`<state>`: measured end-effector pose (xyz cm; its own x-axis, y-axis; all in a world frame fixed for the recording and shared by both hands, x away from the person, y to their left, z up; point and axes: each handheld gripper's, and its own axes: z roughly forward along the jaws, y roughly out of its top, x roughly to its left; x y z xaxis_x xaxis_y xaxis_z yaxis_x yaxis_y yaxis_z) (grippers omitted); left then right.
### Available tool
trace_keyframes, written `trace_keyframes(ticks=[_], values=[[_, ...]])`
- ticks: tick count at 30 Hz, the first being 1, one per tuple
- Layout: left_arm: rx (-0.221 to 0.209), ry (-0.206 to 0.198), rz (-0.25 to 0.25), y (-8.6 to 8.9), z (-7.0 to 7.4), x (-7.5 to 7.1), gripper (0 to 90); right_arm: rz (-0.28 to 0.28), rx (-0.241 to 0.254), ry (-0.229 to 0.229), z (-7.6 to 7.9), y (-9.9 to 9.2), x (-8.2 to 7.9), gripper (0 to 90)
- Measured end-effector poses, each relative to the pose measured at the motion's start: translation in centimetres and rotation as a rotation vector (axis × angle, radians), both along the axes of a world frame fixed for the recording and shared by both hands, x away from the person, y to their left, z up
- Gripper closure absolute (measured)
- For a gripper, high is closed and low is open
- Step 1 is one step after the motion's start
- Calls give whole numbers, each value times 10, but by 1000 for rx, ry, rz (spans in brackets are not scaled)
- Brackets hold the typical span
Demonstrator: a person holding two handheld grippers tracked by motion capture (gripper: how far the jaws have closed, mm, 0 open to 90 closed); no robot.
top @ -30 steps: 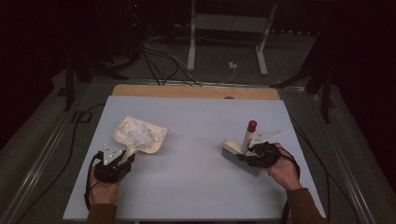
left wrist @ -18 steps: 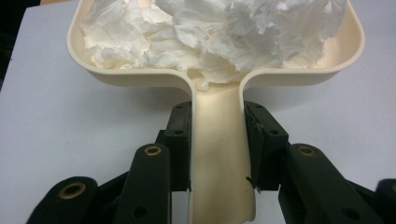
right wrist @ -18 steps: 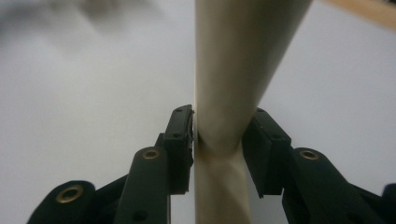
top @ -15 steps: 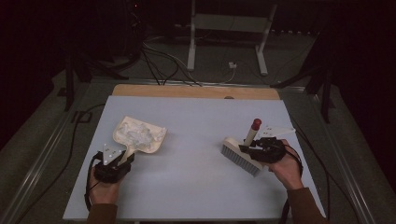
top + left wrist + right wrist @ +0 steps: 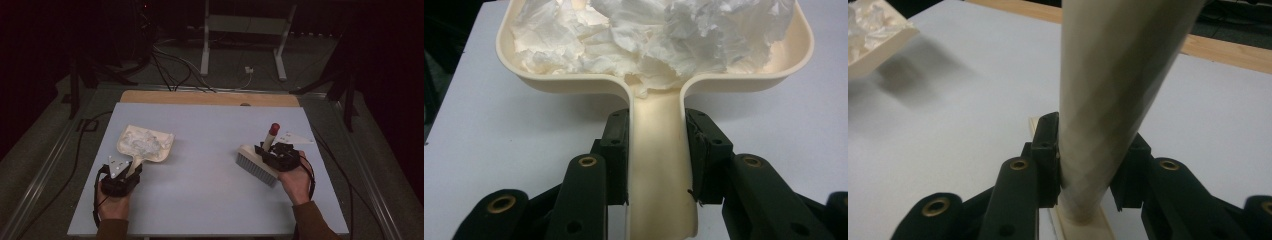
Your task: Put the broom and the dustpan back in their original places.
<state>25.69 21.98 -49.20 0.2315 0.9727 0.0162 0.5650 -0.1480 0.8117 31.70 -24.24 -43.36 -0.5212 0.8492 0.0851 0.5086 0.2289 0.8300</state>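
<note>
A cream dustpan (image 5: pixel 145 142) lies on the table's left side, heaped with crumpled white paper (image 5: pixel 649 35). My left gripper (image 5: pixel 131 169) is shut on its handle (image 5: pixel 659 175), and both pads press the handle's sides in the left gripper view. On the right, a brush (image 5: pixel 256 165) with pale bristles rests on the table, its red-tipped handle (image 5: pixel 271 135) rising at a tilt. My right gripper (image 5: pixel 268 150) is shut on that handle (image 5: pixel 1108 90); its jaws have just been closing tighter on it.
The pale blue table top (image 5: pixel 210 150) has a wooden strip (image 5: pixel 210 98) along its far edge. Beyond it are floor cables (image 5: pixel 170 70) and a white stand's legs (image 5: pixel 205 55). Open table surface lies between the dustpan and the brush.
The brush's red tip has swung slightly to the right and up with the right hand. The left gripper and the dustpan have stayed put.
</note>
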Motion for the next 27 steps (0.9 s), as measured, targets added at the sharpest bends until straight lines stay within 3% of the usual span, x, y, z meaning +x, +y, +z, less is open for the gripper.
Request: trace_keyframes(ticks=[3, 9, 22, 27], values=[[1, -2, 13, -3, -1, 0, 667, -5, 2, 1, 0, -2, 1, 700], [6, 4, 30, -8, -4, -1, 666, 49, 2, 14, 2, -10, 1, 703], [9, 17, 46, -13, -7, 1, 666, 206, -61, 19, 11, -38, -4, 704], [13, 20, 45, -14, -7, 1, 666, 262, -61, 35, 14, -51, -7, 704]])
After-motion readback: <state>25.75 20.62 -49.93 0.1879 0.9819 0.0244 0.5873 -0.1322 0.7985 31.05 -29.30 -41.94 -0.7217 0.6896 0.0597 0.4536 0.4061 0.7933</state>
